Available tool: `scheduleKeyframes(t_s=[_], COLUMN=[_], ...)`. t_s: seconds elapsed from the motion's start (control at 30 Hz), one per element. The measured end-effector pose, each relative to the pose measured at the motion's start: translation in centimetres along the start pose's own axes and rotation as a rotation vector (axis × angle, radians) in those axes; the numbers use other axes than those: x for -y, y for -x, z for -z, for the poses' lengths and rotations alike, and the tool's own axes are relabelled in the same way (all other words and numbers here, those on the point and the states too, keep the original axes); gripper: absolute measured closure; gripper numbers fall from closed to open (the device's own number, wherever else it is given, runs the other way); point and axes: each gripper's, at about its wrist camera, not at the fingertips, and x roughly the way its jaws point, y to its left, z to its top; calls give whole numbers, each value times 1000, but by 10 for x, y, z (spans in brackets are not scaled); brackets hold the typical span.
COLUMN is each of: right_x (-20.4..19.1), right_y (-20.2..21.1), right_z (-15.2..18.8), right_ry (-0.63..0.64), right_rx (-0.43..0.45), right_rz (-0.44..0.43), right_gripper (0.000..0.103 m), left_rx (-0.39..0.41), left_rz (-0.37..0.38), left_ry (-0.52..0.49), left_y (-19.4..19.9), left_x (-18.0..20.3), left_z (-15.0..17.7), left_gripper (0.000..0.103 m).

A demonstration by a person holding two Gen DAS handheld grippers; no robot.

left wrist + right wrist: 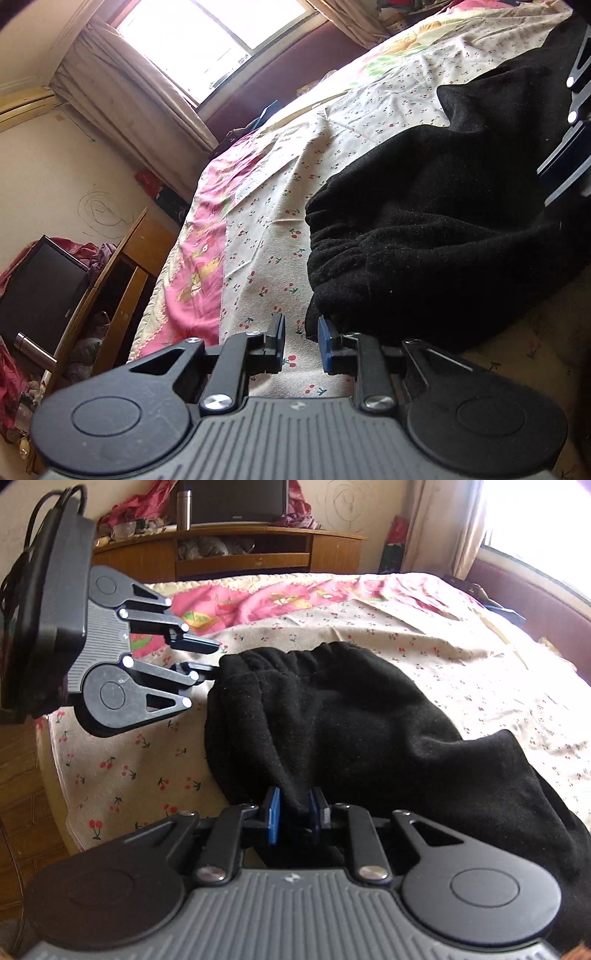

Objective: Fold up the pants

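My right tool (294,810) has its blue pads closed down on a pinch of the black pants (332,716); cloth bunches up between them and runs away from me across the bed (122,775). My left tool (301,341) stands part open with nothing in it. In its own view bare cherry-print sheet shows between the pads, and the pants' edge lies just beside the right-hand pad (324,345), touching or nearly so; I cannot tell which.

The right view shows what the left cannot: the left tool (216,656) from outside, its tips right at the corner of the gathered waistband (280,655), one finger above the other with a gap between. The left view shows only a sliver of the right tool (576,122) at its far right edge, against the pants.

The pants lie in a loose heap near the bed's near edge, waistband toward the foot of the bed, the rest trailing toward the right tool and past it. In the right view, open sheet lies left of the heap, out to the bed's edge, and more stretches beyond it toward the pink quilt (280,602). Past the bed's foot stands a wooden cabinet (240,554) with a dark screen (236,498); a curtain (129,96) and a bright window (207,40) close off the far side.
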Motion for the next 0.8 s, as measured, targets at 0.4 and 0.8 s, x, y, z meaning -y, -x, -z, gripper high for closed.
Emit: scheduleKeyframes(t_s=[0.4, 0.8], right_x=[174, 336], right_y=[137, 242], right_z=[112, 262], right_ry=[-647, -1150], right_rx=[1, 148], right_rz=[485, 923], right_gripper=[85, 90], left_rx=[202, 277], left_rz=[283, 617], left_ry=[41, -137], left_y=[46, 51], left_x=[82, 248], left_z=[-92, -205], left_gripper=[66, 65])
